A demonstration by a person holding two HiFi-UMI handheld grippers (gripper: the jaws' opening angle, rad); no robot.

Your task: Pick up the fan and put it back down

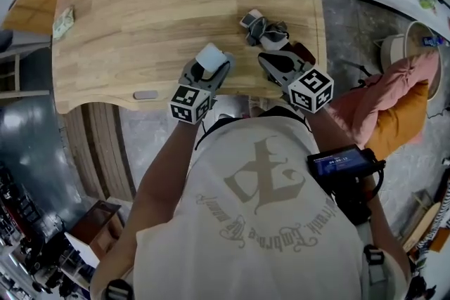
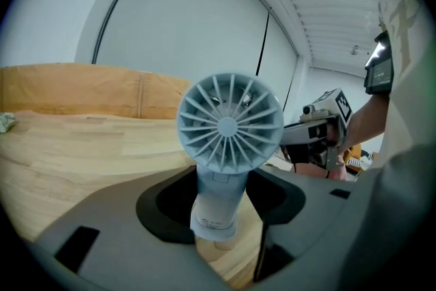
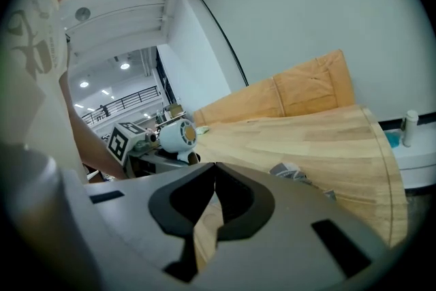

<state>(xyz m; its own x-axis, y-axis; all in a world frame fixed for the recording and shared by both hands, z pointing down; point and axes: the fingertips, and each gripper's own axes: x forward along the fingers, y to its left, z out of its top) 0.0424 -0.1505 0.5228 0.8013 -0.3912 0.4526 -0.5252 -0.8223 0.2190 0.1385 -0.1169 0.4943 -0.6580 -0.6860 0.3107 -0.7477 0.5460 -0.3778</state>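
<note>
A small white hand fan (image 2: 230,123) stands upright between the jaws of my left gripper (image 2: 218,215), which is shut on its handle; the ribbed round head faces the camera. In the head view the fan (image 1: 209,55) and left gripper (image 1: 209,70) are over the wooden table (image 1: 140,24) near its front edge. Whether the fan's foot touches the tabletop is hidden. My right gripper (image 1: 271,61) is just to the right of it, apart from the fan. Its jaws (image 3: 215,170) meet at the tips with nothing between them. The right gripper view shows the fan (image 3: 178,136) off to its left.
A crumpled grey and white bundle (image 1: 264,30) lies on the table just beyond the right gripper. A small greenish object (image 1: 63,21) sits at the table's far left. Beyond the table's right edge lie pink and orange cloths (image 1: 394,91) on the floor.
</note>
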